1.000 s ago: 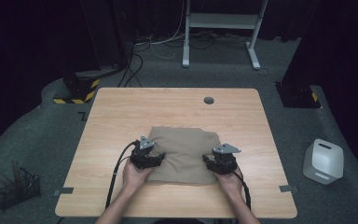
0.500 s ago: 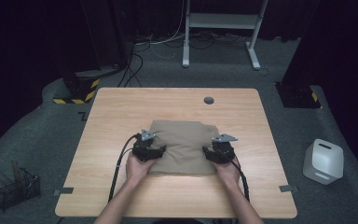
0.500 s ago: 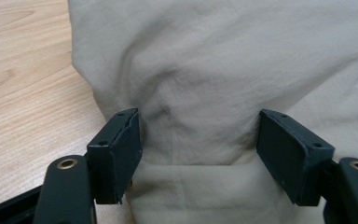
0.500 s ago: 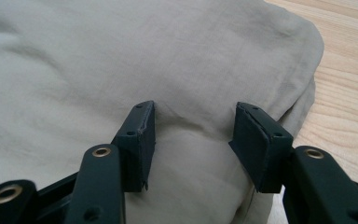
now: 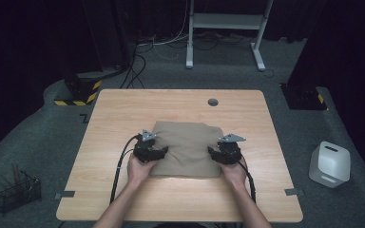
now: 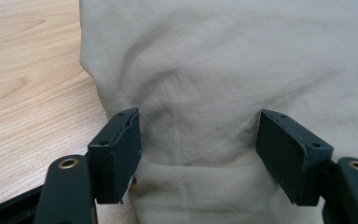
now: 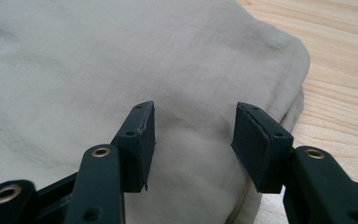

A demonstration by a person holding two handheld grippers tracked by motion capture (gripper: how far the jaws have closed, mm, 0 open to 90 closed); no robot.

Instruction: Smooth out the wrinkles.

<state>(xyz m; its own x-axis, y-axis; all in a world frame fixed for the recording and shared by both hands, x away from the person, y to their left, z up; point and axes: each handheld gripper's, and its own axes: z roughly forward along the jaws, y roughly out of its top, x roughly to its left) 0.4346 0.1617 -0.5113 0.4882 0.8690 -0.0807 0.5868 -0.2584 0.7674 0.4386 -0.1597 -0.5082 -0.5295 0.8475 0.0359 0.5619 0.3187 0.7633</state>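
Nearest the camera in the high view, the person's two forearms reach in from the near table edge, each hand wrapped around a black two-jaw gripper. The left gripper sits on the left edge of a folded beige cloth; its own view shows its jaws spread wide, lying over the creased fabric with nothing pinched between them. The right gripper sits at the cloth's right edge; in its own view the jaws are likewise spread apart above the cloth, pads clear of any fold, close to the rounded corner where the fabric meets the wood. The cloth lies flat near the middle of the light wooden table, slightly toward the person. Farther back on the tabletop is a small round grey grommet. On the floor to the right stands a white plastic container, to the left a black wire basket, and beyond the table a white metal frame.
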